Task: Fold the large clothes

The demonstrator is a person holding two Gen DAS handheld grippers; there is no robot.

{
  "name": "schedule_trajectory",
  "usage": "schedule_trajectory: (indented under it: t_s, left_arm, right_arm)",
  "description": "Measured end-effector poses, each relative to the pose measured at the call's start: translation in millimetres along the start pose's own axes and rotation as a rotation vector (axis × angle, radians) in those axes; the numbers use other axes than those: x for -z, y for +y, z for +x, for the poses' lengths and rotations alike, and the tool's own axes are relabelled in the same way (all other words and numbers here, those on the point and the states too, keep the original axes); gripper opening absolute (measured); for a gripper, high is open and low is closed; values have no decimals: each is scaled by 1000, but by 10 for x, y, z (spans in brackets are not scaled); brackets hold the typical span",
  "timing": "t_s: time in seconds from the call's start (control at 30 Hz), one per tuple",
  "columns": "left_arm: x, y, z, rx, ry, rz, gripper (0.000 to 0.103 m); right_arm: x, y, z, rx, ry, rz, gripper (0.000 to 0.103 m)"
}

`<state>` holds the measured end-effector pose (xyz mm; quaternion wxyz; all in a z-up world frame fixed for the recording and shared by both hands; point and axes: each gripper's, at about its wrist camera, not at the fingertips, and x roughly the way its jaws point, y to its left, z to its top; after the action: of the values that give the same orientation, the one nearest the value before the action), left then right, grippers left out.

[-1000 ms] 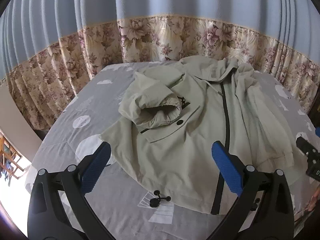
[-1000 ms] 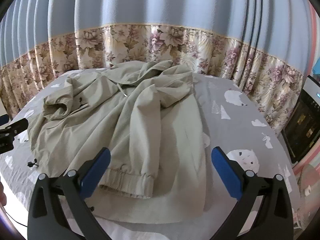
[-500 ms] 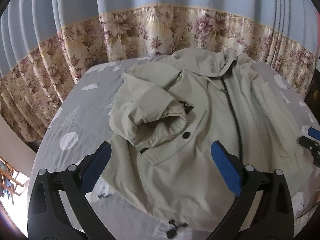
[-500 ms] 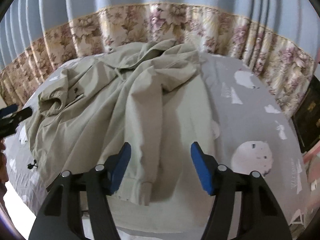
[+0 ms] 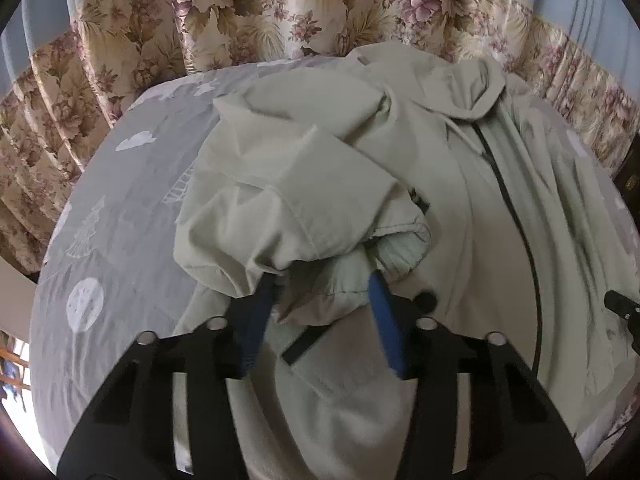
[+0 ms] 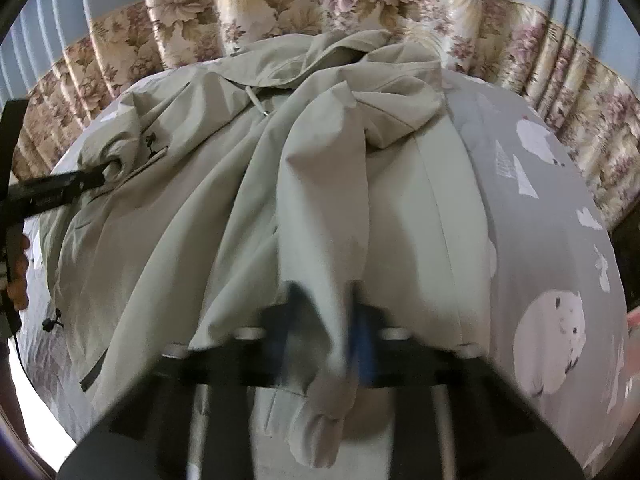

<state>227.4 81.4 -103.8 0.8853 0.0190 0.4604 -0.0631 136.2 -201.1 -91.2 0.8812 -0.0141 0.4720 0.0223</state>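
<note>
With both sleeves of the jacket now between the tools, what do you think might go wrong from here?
1. The left tool is closing on a bunched cuff; it may catch extra layers and drag the jacket body.
2. The right tool pinches only the sleeve edge, so it might slip out when lifted.

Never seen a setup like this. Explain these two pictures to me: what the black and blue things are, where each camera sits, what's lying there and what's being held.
There is no robot: a person holds a hand-held gripper in each hand, and each carries a wide-angle camera looking along its two blue-padded fingers.

The left gripper is seen from its own camera. Its jaws are closing around the bunched sleeve cuff of a pale green jacket, with cloth between them.

The right gripper, seen from the other camera, is shut on the other sleeve, whose end hangs blurred over the fingers.

The jacket lies spread on a grey bedsheet with white prints, before a floral curtain.
</note>
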Motion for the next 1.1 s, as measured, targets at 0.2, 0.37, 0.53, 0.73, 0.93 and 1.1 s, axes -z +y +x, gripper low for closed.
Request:
schedule_trajectory:
  t_s: [0.2,0.37,0.53,0.73,0.93,1.1]
  left_arm:
    - [-330,194,178,-28,-8,-5,1]
    - [-632,382,313,-80,-24,-2,0]
    - [-902,709,409,-172,-35,-37,0]
    - [-1118,1400,464,-348,-46,-155,0]
    - [-1156,2137,462,-502,-21,-272,0]
    - [-953,2635,287,-636,-31,-381,0]
  right_arm:
    - [-364,-454,-79,259,-109,-90,3]
    - [-907,-1188,75,537,-154,-127,3]
    - [-1500,-2036,325,733,-134,-108,3]
    - [-1942,-2701,435,874,-158,-35,3]
    - [-2212,-3031,688,933,-125,-25,3]
    - [-2248,-3144,638,951,-131,-10,3]
